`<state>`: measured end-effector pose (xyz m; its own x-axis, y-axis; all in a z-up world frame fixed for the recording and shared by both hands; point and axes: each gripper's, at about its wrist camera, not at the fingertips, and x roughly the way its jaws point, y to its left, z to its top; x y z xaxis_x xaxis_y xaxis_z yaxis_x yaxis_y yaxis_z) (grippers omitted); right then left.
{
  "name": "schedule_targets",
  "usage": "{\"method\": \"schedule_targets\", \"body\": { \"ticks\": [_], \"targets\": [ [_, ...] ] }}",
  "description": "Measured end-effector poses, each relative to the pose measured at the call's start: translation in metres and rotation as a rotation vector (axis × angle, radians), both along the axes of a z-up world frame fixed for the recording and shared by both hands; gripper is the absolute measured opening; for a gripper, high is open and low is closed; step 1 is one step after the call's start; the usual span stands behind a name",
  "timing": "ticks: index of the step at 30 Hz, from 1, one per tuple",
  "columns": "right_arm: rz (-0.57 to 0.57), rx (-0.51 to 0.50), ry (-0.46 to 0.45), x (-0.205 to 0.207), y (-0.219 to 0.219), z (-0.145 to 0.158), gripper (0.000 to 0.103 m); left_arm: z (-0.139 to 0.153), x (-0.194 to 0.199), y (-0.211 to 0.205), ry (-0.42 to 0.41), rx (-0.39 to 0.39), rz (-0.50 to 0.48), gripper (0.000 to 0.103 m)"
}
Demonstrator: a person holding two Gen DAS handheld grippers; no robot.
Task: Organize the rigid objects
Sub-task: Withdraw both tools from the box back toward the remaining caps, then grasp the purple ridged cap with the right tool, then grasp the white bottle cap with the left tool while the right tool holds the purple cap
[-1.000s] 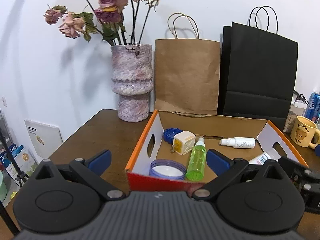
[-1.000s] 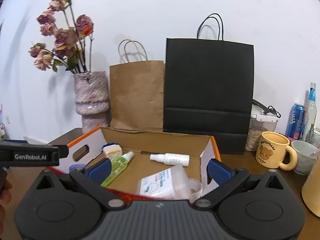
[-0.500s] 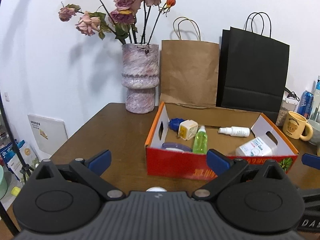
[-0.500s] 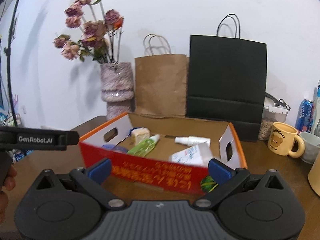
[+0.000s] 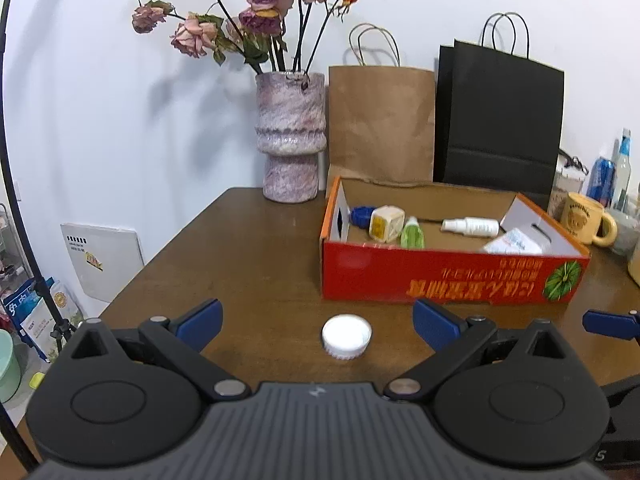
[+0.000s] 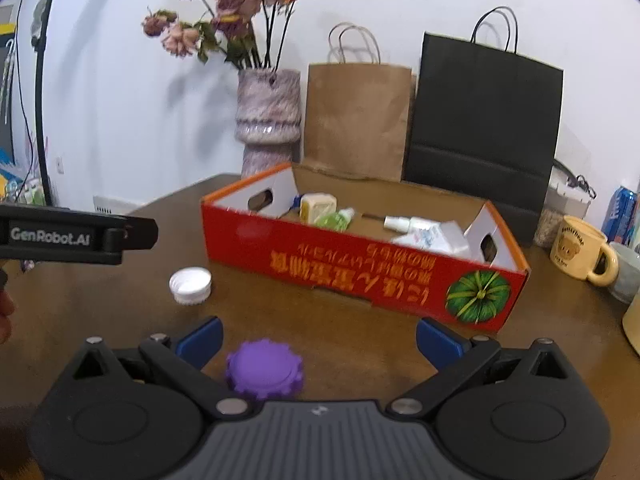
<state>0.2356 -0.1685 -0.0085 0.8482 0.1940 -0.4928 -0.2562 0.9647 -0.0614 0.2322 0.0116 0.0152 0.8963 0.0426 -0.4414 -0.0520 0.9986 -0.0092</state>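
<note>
A red cardboard box (image 5: 452, 276) stands on the brown table and holds a green bottle (image 5: 412, 234), a white spray bottle (image 5: 470, 226), a cream cube (image 5: 386, 223), a blue cap and a white packet (image 5: 514, 245). A white cap (image 5: 346, 337) lies on the table in front of the box, between the fingers of my open, empty left gripper (image 5: 316, 322). In the right wrist view the box (image 6: 360, 264) is ahead, the white cap (image 6: 190, 285) is to the left, and a purple toothed lid (image 6: 263, 374) lies between the fingers of my open, empty right gripper (image 6: 318, 338).
A vase of dried roses (image 5: 290, 140), a brown paper bag (image 5: 380, 120) and a black paper bag (image 5: 496, 120) stand behind the box. A yellow mug (image 5: 586, 218), cans and bottles stand at the right. The table's left edge (image 5: 160, 256) drops to floor clutter.
Both grippers have pulled back from over the box towards the table's near side. The white cap and the purple lid have come into view. Both stay open.
</note>
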Motion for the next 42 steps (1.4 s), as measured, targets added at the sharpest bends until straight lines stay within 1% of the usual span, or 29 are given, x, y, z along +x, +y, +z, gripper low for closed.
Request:
{"method": "schedule_targets", "body": {
  "ticks": [7, 12, 14, 16, 17, 18, 20, 21, 34, 42],
  "targets": [
    [0.016, -0.002, 0.108, 0.008, 0.012, -0.02, 0.103, -0.016, -0.002, 0.014, 0.041, 0.005, -0.006, 0.103],
    [0.019, 0.008, 0.153, 0.016, 0.018, -0.028, 0.103, -0.024, 0.001, 0.02, 0.072, -0.004, -0.012, 0.103],
    [0.02, 0.021, 0.162, 0.019, 0.019, -0.028, 0.1, -0.026, 0.001, 0.019, 0.076, -0.002, -0.015, 0.103],
    [0.023, 0.022, 0.169, 0.022, 0.021, -0.028, 0.089, -0.026, 0.0, 0.018, 0.075, 0.002, -0.02, 0.103],
    [0.024, 0.02, 0.174, 0.023, 0.022, -0.029, 0.086, -0.026, -0.001, 0.017, 0.074, 0.003, -0.023, 0.103],
    [0.029, 0.021, 0.176, 0.023, 0.023, -0.03, 0.079, -0.026, 0.0, 0.017, 0.073, 0.004, -0.025, 0.103],
    [0.038, 0.024, 0.161, 0.021, 0.024, -0.028, 0.059, -0.026, -0.001, 0.016, 0.073, 0.006, -0.025, 0.103],
    [0.04, 0.025, 0.155, 0.021, 0.024, -0.026, 0.052, -0.027, 0.0, 0.016, 0.075, 0.006, -0.025, 0.103],
    [0.017, 0.053, 0.062, 0.017, 0.014, -0.015, 0.052, -0.031, 0.005, 0.014, 0.094, 0.015, -0.018, 0.103],
    [0.002, 0.079, 0.026, 0.022, 0.003, -0.01, 0.052, -0.034, 0.015, 0.008, 0.113, 0.022, -0.028, 0.103]
  ]
}}
